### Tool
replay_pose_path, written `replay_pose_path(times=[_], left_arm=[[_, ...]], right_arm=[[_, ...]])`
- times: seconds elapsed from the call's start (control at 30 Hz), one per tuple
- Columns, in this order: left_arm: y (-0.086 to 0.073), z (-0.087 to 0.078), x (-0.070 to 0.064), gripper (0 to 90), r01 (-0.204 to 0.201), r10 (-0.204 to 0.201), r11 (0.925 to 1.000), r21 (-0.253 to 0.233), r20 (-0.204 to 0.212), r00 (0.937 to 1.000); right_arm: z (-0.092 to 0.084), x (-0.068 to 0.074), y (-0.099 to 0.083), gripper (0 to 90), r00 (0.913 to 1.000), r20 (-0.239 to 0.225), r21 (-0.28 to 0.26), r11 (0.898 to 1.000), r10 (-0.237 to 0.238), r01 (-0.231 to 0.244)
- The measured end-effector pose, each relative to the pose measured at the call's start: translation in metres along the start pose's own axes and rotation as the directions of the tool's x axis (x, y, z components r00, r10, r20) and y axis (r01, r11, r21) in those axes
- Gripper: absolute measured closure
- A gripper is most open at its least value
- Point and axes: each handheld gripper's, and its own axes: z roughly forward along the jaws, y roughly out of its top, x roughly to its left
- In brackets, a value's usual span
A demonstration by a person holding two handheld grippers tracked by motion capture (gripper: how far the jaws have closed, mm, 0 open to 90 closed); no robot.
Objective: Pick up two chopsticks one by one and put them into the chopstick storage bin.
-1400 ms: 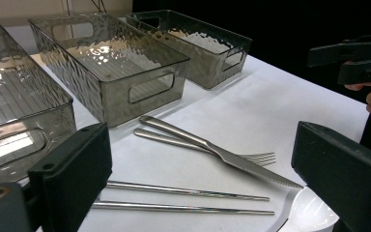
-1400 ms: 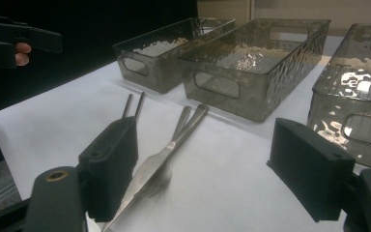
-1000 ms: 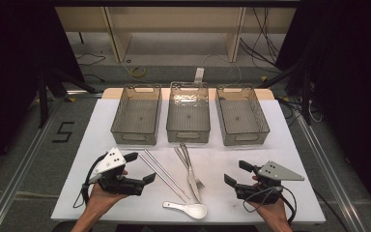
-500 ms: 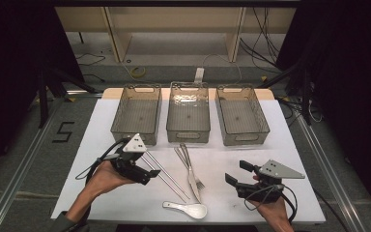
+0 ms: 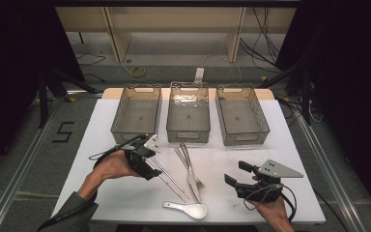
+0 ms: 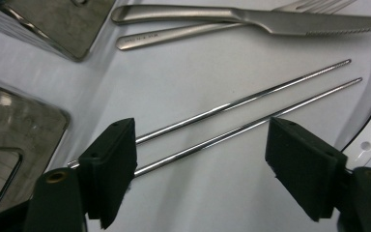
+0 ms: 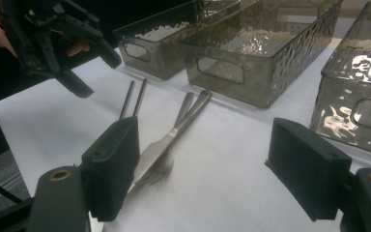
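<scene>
White counter carried three bins at the far side and cutlery at the middle. Left claw hovered over the near ends of the chopsticks, far nearer them than the right claw, which sat apart and empty. Jaws had just been narrowing yet gaped, both sticks between the pads, unpressed. Long axis ran crosswise through the gap, slanting off toward the knife and spoon.

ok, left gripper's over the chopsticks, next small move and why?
Probably lower and finish closing. The left gripper has just been closing, but its pads still stand apart, with the two metal chopsticks lying on the table between them, not pinched. The right gripper rests open.
</scene>
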Motion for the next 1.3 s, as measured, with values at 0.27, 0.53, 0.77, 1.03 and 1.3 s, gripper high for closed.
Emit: replay_pose_path(times=[0.27, 0.53, 0.77, 1.03, 1.3], left_arm=[[0.001, 0.022, 0.003, 28.3, -0.074, 0.072, 0.9936, 0.085, 0.034, 0.9968], [0.002, 0.034, 0.006, 35.8, -0.151, 0.146, 0.9775, 0.147, 0.048, 0.9882], [0.002, 0.044, 0.007, 42.9, -0.186, 0.176, 0.9675, 0.171, 0.074, 0.9817], [0.002, 0.051, 0.005, 44.8, -0.205, 0.190, 0.9583, 0.199, 0.094, 0.9773], [0.002, 0.052, 0.006, 49.1, -0.213, 0.188, 0.9505, 0.226, 0.124, 0.9742]], right_arm=[[0.001, -0.001, 0.000, 27.7, 1.0000, 0.004, 0.003, 1.000, -0.002, 0.002], [0.001, 0.000, 0.000, 28.0, 1.0000, 0.004, 0.009, 1.000, -0.001, 0.001], [0.001, -0.002, -0.001, 27.9, 1.0000, 0.005, 0.007, 1.000, 0.003, -0.003], [0.001, -0.001, -0.001, 27.9, 1.0000, -0.002, 0.011, 1.000, -0.004, 0.004], [0.001, 0.000, 0.000, 27.9, 0.9999, -0.007, 0.014, 1.000, -0.010, 0.010]])
